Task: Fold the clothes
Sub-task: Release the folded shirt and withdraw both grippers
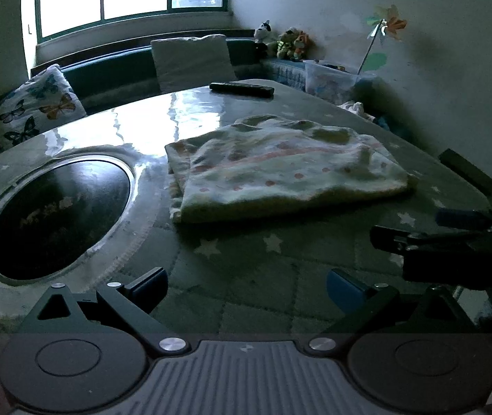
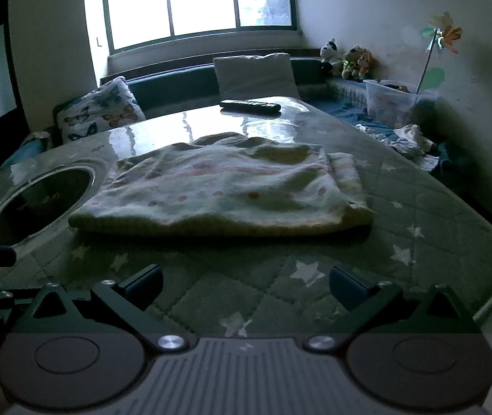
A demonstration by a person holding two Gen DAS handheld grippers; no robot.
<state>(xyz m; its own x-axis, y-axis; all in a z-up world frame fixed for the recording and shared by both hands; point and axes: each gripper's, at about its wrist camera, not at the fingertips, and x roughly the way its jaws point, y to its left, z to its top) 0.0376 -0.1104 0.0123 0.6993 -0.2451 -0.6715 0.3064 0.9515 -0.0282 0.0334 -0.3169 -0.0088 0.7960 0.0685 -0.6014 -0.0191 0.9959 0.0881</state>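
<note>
A cream garment with pink dots and stripes [image 1: 287, 169] lies folded flat on the star-patterned quilted table cover [image 1: 246, 276]. It also shows in the right wrist view [image 2: 225, 190]. My left gripper [image 1: 247, 288] is open and empty, hovering above the cover in front of the garment. My right gripper [image 2: 246, 285] is open and empty, also in front of the garment. The right gripper also shows at the right edge of the left wrist view [image 1: 418, 228], where I cannot tell its state.
A round black glass inset [image 1: 59, 218] sits in the table at the left. A remote control [image 1: 242, 89] lies at the far edge. Cushions [image 1: 35, 107], plush toys [image 1: 291, 43], a plastic bin [image 1: 332, 79] and loose clothes [image 2: 408, 141] line the bench behind.
</note>
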